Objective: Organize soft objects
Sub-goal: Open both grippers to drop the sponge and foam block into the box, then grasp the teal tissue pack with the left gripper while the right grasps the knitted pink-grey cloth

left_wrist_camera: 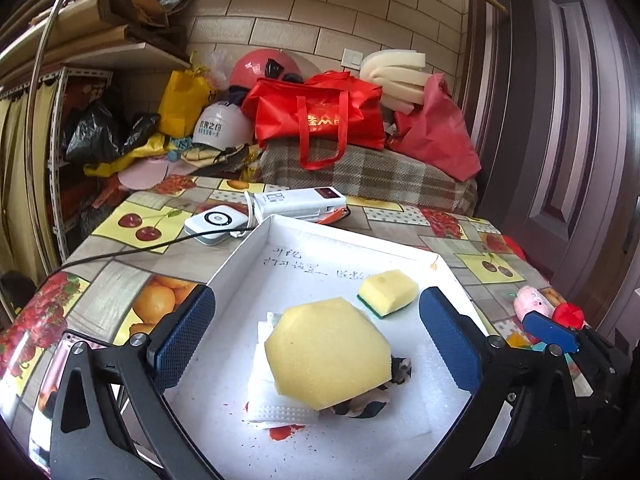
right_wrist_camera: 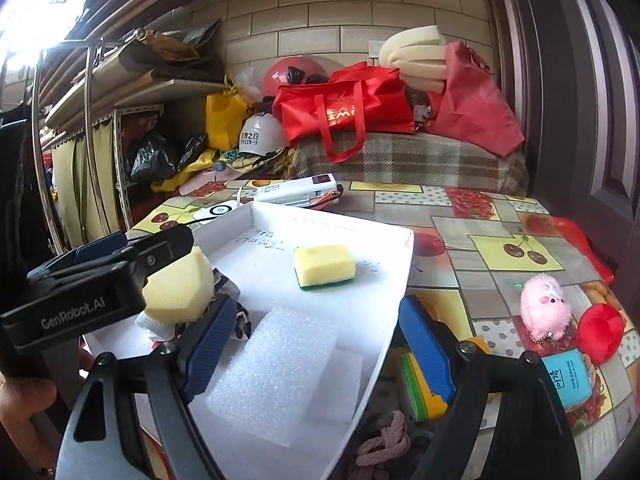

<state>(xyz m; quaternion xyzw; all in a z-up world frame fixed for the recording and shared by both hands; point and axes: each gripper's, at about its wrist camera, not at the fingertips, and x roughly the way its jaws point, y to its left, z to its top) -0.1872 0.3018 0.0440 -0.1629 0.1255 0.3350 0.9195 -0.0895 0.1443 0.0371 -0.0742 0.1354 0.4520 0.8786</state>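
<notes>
A white tray (left_wrist_camera: 256, 240) lies on the fruit-print table. In it a yellow hexagonal sponge (left_wrist_camera: 326, 350) rests on a white mask (left_wrist_camera: 276, 410) and a patterned cloth (left_wrist_camera: 400, 368). A yellow-green scouring sponge (left_wrist_camera: 387, 291) sits farther back; it also shows in the right wrist view (right_wrist_camera: 325, 266). My left gripper (left_wrist_camera: 316, 344) is open, its jaws either side of the hexagonal sponge, not touching. My right gripper (right_wrist_camera: 320, 348) is open and empty over the tray's right edge (right_wrist_camera: 400, 280), above a white foam sheet (right_wrist_camera: 276, 372).
Right of the tray lie a pink plush pig (right_wrist_camera: 545, 306), a red plush (right_wrist_camera: 600, 332), a blue packet (right_wrist_camera: 568, 378), a yellow-green sponge pack (right_wrist_camera: 420, 392) and a pink braided cord (right_wrist_camera: 384, 440). Two white devices (left_wrist_camera: 300, 202) with a cable lie behind the tray. Bags and helmets crowd the back.
</notes>
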